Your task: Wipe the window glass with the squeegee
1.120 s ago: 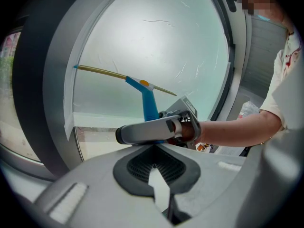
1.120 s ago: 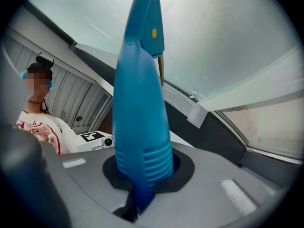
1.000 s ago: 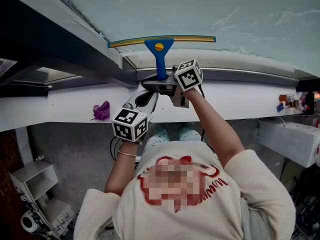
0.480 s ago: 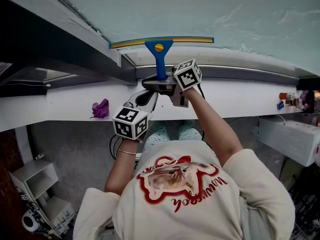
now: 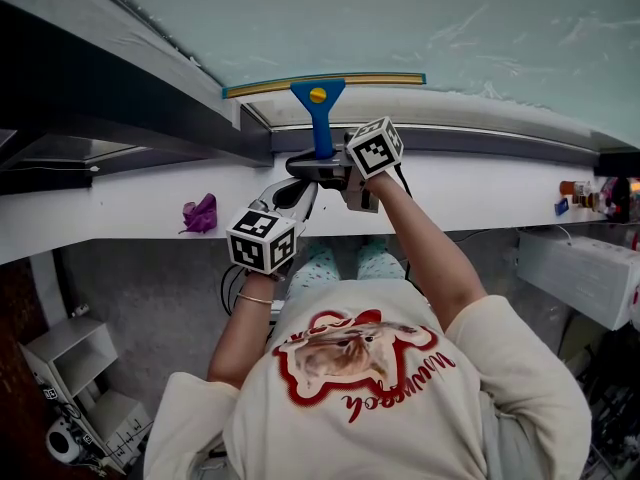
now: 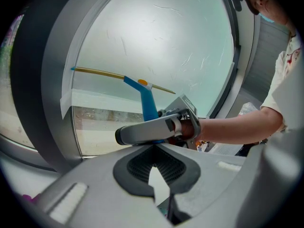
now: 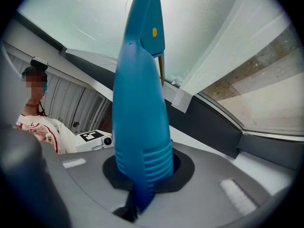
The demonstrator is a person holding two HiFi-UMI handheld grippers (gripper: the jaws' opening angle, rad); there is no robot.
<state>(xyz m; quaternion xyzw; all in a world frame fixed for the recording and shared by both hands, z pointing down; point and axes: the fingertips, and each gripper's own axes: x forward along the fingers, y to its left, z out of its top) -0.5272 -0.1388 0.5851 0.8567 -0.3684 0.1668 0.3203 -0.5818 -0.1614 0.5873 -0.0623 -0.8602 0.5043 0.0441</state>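
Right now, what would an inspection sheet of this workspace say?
Surface: window glass, streaked; white sill below.
Job's things: blue squeegee, blade against the glass low down.
Clutter: purple crumpled thing on sill; small items at its right end.
Grippers: right gripper fingers shut on squeegee handle; left gripper shut, empty.
Cables: dark cable below sill.
Surroundings: white shelf unit, lower left.

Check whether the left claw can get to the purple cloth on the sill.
Probably yes. The purple cloth lies alone on the white sill, just left of the left claw, with nothing between them. That claw is shut and empty, so it would have to open first.
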